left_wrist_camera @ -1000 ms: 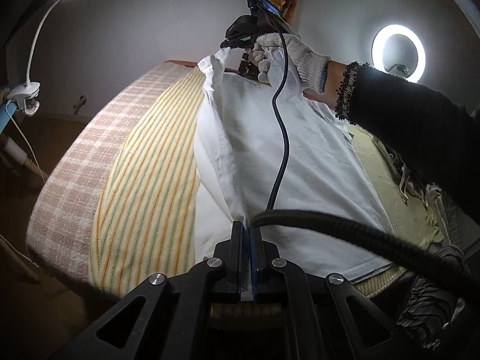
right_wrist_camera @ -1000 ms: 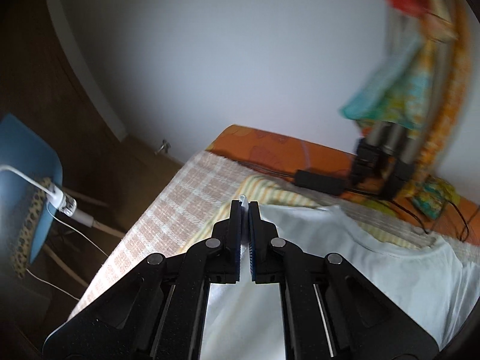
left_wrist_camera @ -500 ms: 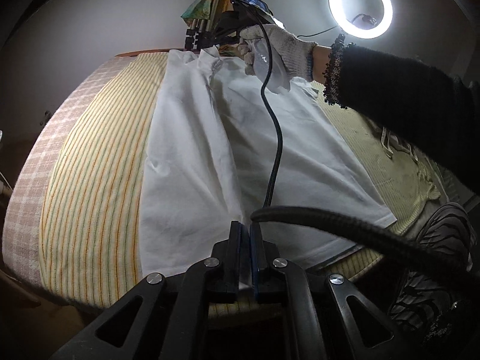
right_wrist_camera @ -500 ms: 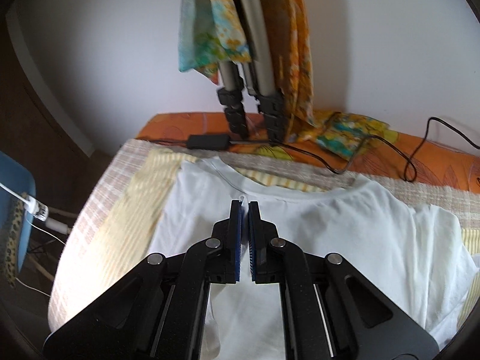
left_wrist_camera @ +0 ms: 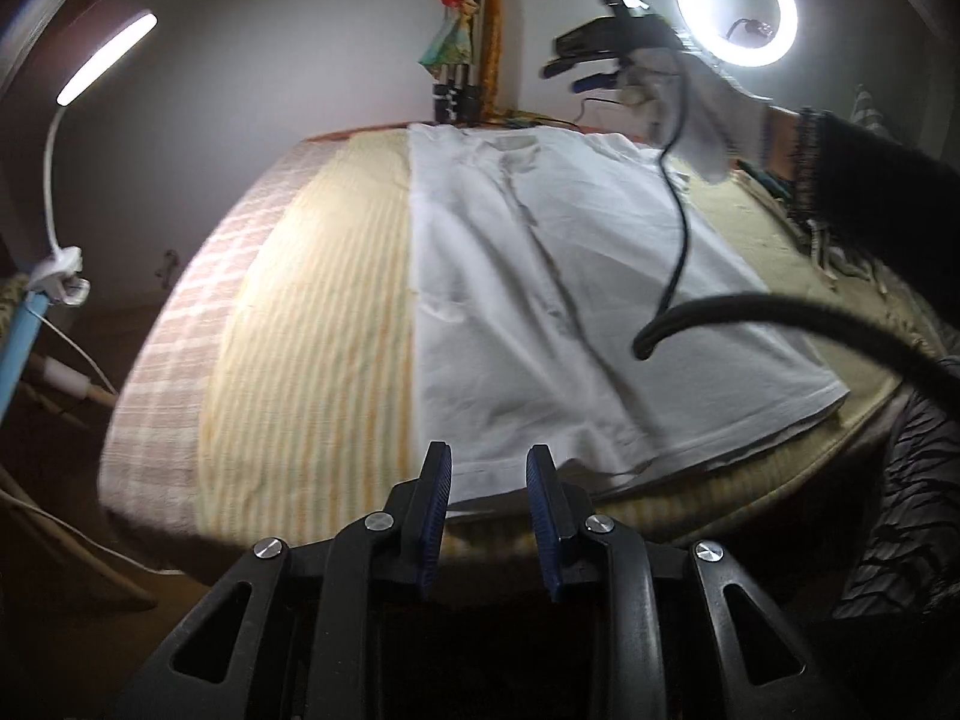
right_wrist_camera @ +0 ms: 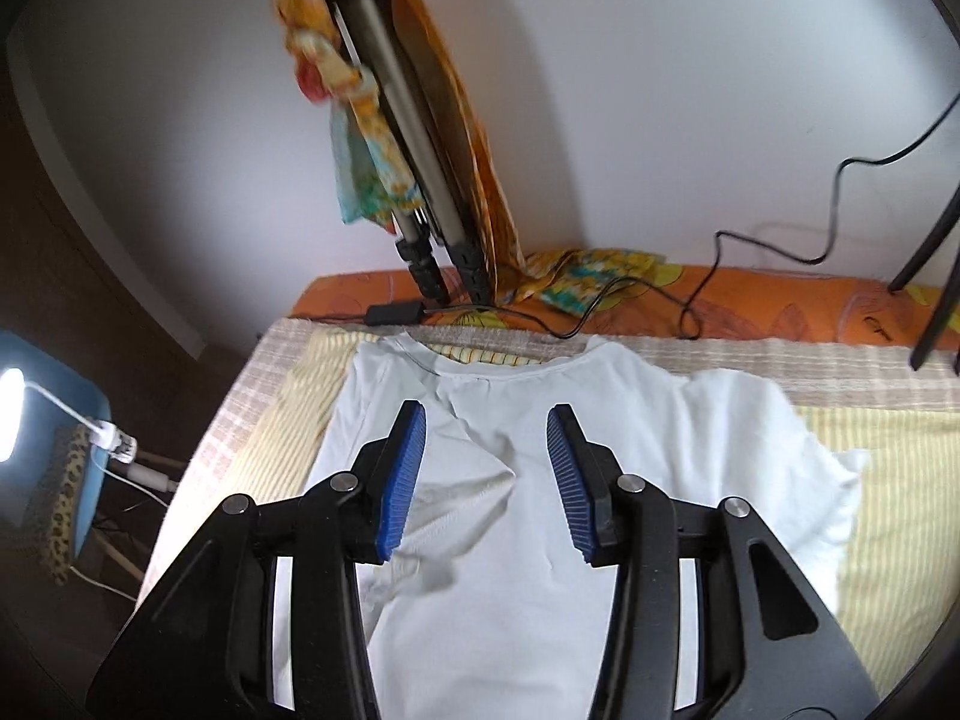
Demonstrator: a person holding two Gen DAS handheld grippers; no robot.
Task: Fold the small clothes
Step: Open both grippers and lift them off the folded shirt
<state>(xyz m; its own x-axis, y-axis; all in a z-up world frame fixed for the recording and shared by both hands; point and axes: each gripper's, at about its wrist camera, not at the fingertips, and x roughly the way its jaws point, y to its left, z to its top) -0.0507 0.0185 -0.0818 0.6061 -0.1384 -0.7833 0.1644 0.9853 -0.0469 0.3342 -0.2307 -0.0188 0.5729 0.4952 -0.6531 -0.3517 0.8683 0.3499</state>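
White T-shirt [left_wrist_camera: 540, 300] lies flat on the yellow striped cloth [left_wrist_camera: 324, 324], one side folded over its middle, neckline toward the tripod [right_wrist_camera: 414, 192] at the far end. Left gripper [left_wrist_camera: 487, 468] is released, holding nothing, jaws spread just off the shirt's hem. Right gripper [right_wrist_camera: 486, 456] is likewise spread wide with nothing between its blue pads [right_wrist_camera: 402, 474], above the shirt's chest below the neckline.

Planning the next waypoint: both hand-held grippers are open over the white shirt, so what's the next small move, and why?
Probably bring the right hand-held gripper to the unfolded sleeve and pinch it. The white T-shirt lies flat with a straight folded left edge; that sleeve sticks out onto the striped towel.
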